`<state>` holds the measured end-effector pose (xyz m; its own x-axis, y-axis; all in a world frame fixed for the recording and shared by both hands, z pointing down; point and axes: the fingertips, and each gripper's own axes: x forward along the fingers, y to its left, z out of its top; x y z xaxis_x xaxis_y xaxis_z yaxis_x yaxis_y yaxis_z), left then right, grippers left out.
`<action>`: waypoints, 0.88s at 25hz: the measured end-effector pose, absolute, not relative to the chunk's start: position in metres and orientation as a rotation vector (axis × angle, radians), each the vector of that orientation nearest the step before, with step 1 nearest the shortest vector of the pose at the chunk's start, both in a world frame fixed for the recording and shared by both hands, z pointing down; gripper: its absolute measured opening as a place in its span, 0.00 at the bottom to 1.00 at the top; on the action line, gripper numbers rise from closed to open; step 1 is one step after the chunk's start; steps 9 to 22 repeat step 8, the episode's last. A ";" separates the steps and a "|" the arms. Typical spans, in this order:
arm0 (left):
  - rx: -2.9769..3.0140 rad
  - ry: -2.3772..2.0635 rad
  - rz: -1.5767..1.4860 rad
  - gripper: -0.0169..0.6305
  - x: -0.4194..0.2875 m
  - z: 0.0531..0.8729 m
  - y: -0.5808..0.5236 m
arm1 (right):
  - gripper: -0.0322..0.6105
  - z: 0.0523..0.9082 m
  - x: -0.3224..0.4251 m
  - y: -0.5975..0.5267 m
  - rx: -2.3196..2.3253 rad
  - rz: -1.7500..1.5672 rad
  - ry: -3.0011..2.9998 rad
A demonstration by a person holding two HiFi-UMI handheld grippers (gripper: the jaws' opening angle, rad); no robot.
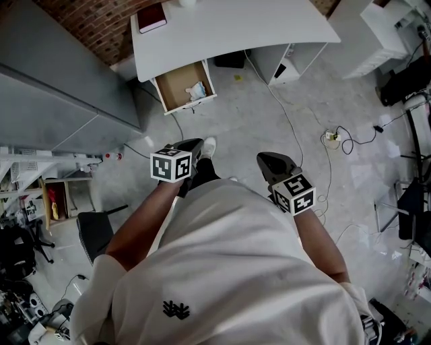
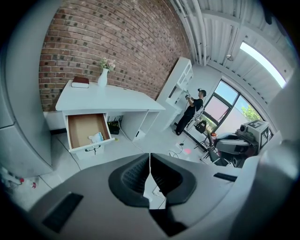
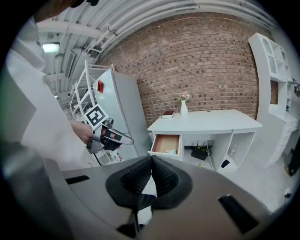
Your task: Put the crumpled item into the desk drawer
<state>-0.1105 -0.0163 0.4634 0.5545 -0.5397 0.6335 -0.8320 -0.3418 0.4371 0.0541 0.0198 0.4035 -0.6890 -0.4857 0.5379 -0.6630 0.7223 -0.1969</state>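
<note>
The white desk (image 1: 222,30) stands ahead with its drawer (image 1: 168,84) pulled open. A crumpled pale item (image 1: 196,90) lies inside the drawer at its right side; it also shows as a small pale lump (image 2: 96,138) in the left gripper view and as the crumpled item (image 3: 171,152) in the right gripper view. My left gripper (image 1: 195,143) and right gripper (image 1: 266,160) are held at waist height well back from the desk. Both are shut with nothing between the jaws. Up close, the left gripper (image 2: 150,161) and right gripper (image 3: 151,161) show their pads pressed together.
A red book (image 1: 151,17) and a white vase (image 2: 102,77) sit on the desk. A grey cabinet (image 1: 54,81) stands left of the desk. Cables and a power strip (image 1: 333,138) lie on the floor to the right. A person (image 2: 192,110) stands far off by white shelves.
</note>
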 end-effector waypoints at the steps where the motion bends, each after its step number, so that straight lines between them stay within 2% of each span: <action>1: 2.031 -1.101 0.495 0.06 -0.110 0.465 -0.018 | 0.10 0.405 0.055 0.019 0.878 0.531 -2.470; 22: 2.022 -1.099 0.506 0.06 -0.104 0.474 -0.033 | 0.10 0.414 0.061 0.010 0.862 0.545 -2.454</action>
